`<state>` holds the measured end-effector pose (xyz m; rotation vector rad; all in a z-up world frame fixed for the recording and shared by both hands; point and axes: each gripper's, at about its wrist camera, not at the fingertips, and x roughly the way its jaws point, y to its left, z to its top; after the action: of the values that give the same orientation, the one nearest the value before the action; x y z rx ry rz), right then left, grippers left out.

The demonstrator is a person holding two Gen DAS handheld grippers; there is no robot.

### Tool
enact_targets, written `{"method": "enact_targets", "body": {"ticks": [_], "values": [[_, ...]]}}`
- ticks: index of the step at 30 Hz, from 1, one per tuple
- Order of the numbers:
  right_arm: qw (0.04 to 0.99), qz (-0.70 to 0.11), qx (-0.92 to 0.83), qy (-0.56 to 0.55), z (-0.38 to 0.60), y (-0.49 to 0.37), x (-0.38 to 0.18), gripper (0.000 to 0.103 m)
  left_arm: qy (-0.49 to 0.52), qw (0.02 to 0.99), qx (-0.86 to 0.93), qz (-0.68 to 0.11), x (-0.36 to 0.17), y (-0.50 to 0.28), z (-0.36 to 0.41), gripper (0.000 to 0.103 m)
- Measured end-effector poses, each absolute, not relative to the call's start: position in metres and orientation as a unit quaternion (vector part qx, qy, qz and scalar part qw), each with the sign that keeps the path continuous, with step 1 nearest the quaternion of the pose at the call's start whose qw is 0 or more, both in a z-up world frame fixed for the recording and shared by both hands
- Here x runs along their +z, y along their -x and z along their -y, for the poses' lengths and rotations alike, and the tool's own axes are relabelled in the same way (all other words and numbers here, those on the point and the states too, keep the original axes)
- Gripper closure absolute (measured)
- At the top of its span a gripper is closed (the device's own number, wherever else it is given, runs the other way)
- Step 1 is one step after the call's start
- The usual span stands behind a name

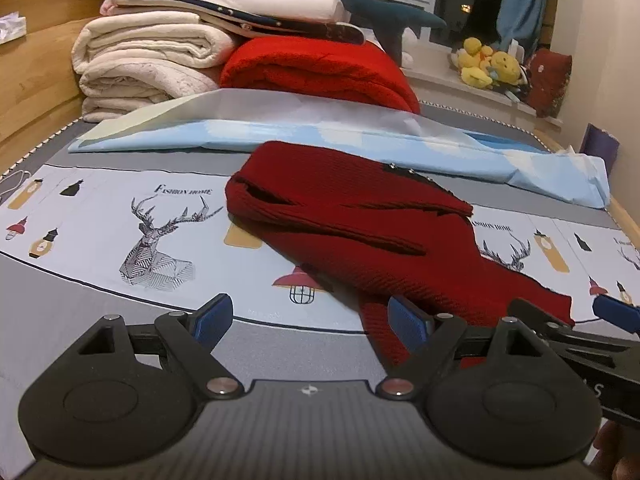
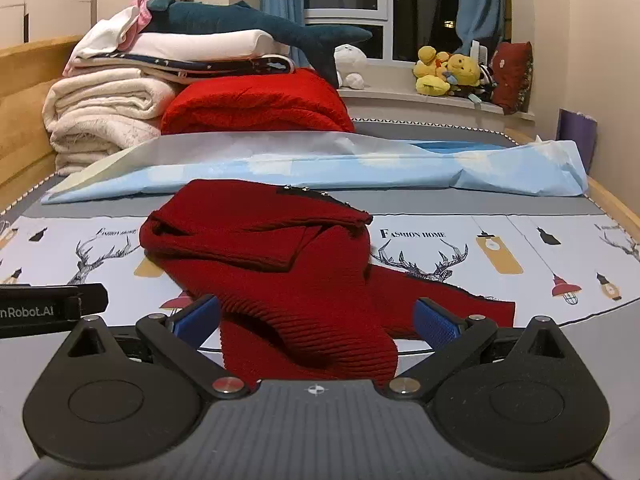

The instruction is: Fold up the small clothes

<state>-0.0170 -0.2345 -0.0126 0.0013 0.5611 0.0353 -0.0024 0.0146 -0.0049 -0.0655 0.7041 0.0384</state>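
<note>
- We judge the step in hand to be the first pick-up of the dark red knitted sweater, which lies rumpled in the middle of the bed on the deer-print sheet; before any fold it should be spread flat.
- We would take one near edge of cloth in each gripper and draw the two apart, so the overlapping layers slide open rather than bunch.
- The right gripper has its jaws spread wide, with the sweater's nearest ribbed fold lying between them but not pinched.
- The left gripper is also spread wide and empty, just left of the garment's near end.
- The knit is ribbed, with small studs along its far edge.
</note>
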Motion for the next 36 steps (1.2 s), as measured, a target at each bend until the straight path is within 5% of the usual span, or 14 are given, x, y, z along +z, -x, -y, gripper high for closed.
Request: {"method": "enact_targets", "body": {"ticks": [36], "values": [[0.950,-0.310,0.005,-0.038,0.243,0.009,-0.012,0.004,0.019,0.933,-0.013,-0.358,-0.013,-0.005,-0.003,0.014]]}}
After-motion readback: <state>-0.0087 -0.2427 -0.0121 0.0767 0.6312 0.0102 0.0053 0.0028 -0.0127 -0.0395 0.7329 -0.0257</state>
